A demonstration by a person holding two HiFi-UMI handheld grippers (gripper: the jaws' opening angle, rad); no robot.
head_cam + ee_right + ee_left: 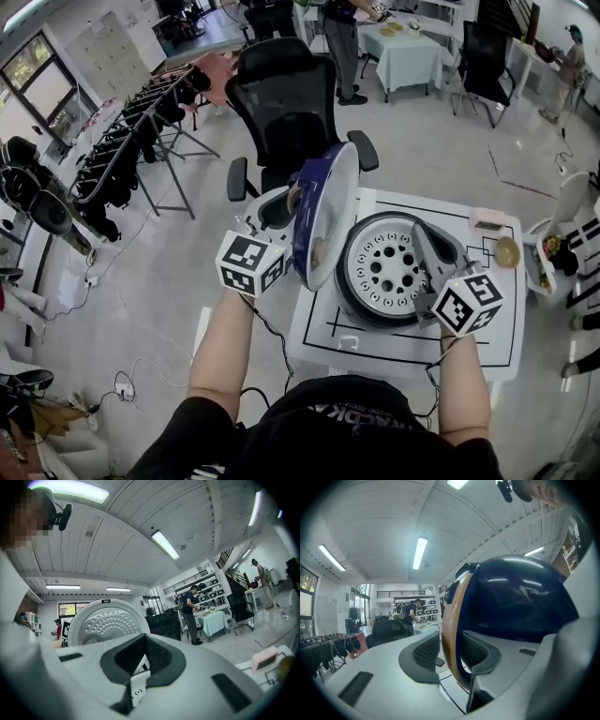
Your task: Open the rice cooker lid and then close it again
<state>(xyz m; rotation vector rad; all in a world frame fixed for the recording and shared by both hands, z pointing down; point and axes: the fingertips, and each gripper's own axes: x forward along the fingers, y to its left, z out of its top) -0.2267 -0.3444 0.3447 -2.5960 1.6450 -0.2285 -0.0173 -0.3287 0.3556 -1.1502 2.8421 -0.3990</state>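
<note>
The rice cooker (389, 267) stands on the white table (487, 347) with its pot uncovered. Its dark blue lid (323, 211) is raised upright on the left side, the perforated inner plate facing right. My left gripper (296, 199) reaches level to the lid's edge. In the left gripper view the lid's tan rim (451, 634) sits between the two pads of the left gripper (452, 653), which close on it. My right gripper (424, 236) lies over the cooker's right rim, shut with nothing in it. The right gripper view looks past the closed right gripper (140, 667) at the lid's inner plate (105, 623).
A black office chair (291, 103) stands just behind the table. A pink block (489, 220) and a small round dish (507, 251) lie on the table's far right. Another surface with food containers (548, 258) is further right. Racks (141, 131) line the left side; a person (339, 37) stands far back.
</note>
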